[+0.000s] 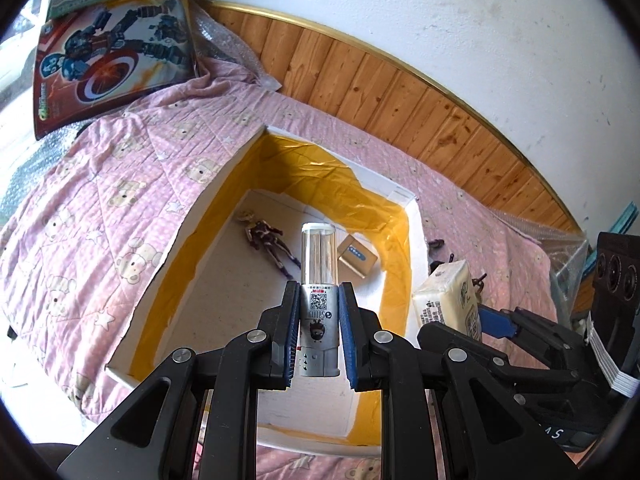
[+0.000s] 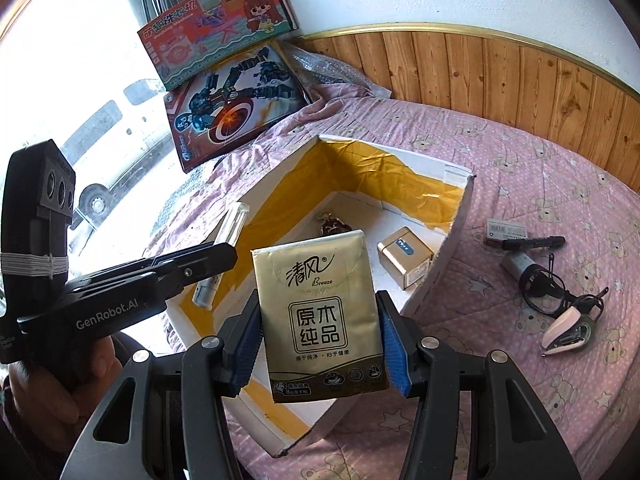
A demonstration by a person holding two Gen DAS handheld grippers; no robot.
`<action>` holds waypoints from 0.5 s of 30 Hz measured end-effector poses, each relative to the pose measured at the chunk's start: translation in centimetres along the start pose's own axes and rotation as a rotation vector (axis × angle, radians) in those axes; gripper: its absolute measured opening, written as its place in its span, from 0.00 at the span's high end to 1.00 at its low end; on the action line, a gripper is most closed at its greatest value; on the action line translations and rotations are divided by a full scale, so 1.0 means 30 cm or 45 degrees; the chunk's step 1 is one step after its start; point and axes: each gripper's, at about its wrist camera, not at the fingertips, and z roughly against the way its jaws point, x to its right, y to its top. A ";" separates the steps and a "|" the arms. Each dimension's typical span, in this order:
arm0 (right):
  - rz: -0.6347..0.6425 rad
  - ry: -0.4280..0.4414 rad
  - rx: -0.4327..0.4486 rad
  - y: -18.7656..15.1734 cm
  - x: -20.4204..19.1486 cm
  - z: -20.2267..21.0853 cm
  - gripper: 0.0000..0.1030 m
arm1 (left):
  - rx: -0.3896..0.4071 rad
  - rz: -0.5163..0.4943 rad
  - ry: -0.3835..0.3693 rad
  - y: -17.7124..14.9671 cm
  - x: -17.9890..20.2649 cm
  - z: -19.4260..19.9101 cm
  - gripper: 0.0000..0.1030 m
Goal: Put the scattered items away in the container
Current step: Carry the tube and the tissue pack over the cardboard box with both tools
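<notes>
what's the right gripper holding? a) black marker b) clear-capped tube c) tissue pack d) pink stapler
c: the right gripper has its blue pads pressed on both sides of the gold tissue pack; the clear-capped tube sits in the left gripper.

A pink quilt printed with bears and stars covers the bed. Two toy boxes, one showing a robot figure and one a cartoon girl, lean by the window. Wood panelling lines the white wall.
</notes>
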 end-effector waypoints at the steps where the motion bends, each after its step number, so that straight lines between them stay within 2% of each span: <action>1: 0.012 0.005 -0.008 0.002 -0.012 -0.009 0.47 | -0.002 0.006 0.005 0.002 -0.012 -0.002 0.81; 10: 0.155 0.026 -0.121 -0.001 -0.100 -0.113 0.47 | -0.062 0.064 0.045 -0.012 -0.086 -0.054 0.81; 15: 0.247 -0.004 -0.187 0.001 -0.132 -0.165 0.47 | -0.108 0.059 0.091 -0.026 -0.110 -0.092 0.81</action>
